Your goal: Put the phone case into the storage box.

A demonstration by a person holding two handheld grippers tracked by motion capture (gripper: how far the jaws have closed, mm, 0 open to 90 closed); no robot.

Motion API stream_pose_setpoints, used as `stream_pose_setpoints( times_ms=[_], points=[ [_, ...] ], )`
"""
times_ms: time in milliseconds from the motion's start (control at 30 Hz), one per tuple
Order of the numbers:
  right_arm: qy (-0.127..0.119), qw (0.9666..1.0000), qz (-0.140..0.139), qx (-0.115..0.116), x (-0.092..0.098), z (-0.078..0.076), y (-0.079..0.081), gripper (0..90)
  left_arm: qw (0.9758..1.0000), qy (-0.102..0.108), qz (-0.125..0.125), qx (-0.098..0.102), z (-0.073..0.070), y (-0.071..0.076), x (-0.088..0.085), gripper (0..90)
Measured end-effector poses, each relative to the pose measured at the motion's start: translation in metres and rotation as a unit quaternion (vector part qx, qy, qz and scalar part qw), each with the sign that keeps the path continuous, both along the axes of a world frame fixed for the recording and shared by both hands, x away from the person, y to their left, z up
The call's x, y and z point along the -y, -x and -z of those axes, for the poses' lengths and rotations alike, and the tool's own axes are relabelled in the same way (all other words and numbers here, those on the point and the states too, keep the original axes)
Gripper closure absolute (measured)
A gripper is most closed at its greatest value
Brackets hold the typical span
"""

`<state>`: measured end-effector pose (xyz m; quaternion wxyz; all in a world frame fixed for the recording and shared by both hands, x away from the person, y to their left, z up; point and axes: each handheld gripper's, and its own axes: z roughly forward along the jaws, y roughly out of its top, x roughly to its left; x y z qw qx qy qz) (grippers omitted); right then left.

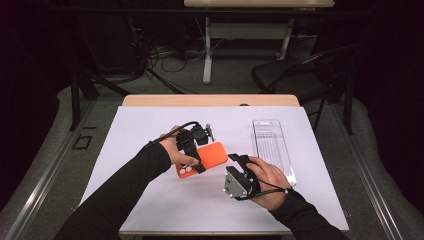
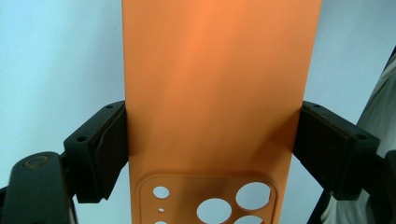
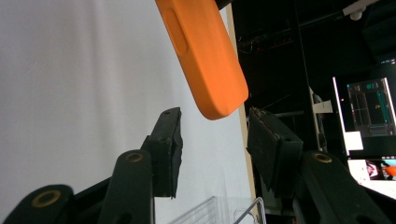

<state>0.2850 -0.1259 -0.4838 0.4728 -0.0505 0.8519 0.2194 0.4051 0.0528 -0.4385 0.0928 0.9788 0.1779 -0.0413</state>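
Left gripper view put us closest: the flat orange silicone phone case [image 2: 219,93] ran straight up between the jaws of the left claw [image 2: 212,149], pinched by its two long edges just above the round camera cut-outs. We judged it light, thin and bendy, with a matte skin that should not slide much. Gripped across its width like that, it could bow or twist if squeezed harder, so the firmer rims and corners looked the better places to take hold.

Right gripper view showed the case's rounded free end hanging just beyond the tips of the right claw [image 3: 215,128], whose jaws were spread with nothing between them and no pad touching the case. To our eyes the gap was wide enough to take the end edge-on, though barely.

From the high view, the case was held a little above the white paper-covered surface [image 1: 150,200], near its middle, between the left claw [image 1: 192,150] and the right claw [image 1: 240,167]. Off to the right, apart from both hands, lay a clear plastic rectangular tray [image 1: 272,147]; it did not block the approach. Beyond the surface stood a dark folding chair [image 1: 295,75], a second table and loose cables on the floor, all well clear of the work.
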Motion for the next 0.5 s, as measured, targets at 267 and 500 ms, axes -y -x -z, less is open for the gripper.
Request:
stream_pose_setpoints(
  times_ms=[267, 500],
  points=[
    [0.028, 0.9993, -0.004, 0.023, -0.006, 0.009, 0.002, 57.8, 1.0, -0.003, 0.001, -0.003, 0.002, 0.0, 0.003, 15.9],
    [0.06, 0.9964, -0.012, 0.059, -0.01, 0.015, 0.003, 60.1, 1.0, -0.002, -0.001, -0.009, 0.003, 0.0, 0.005, 15.9]
  ],
)
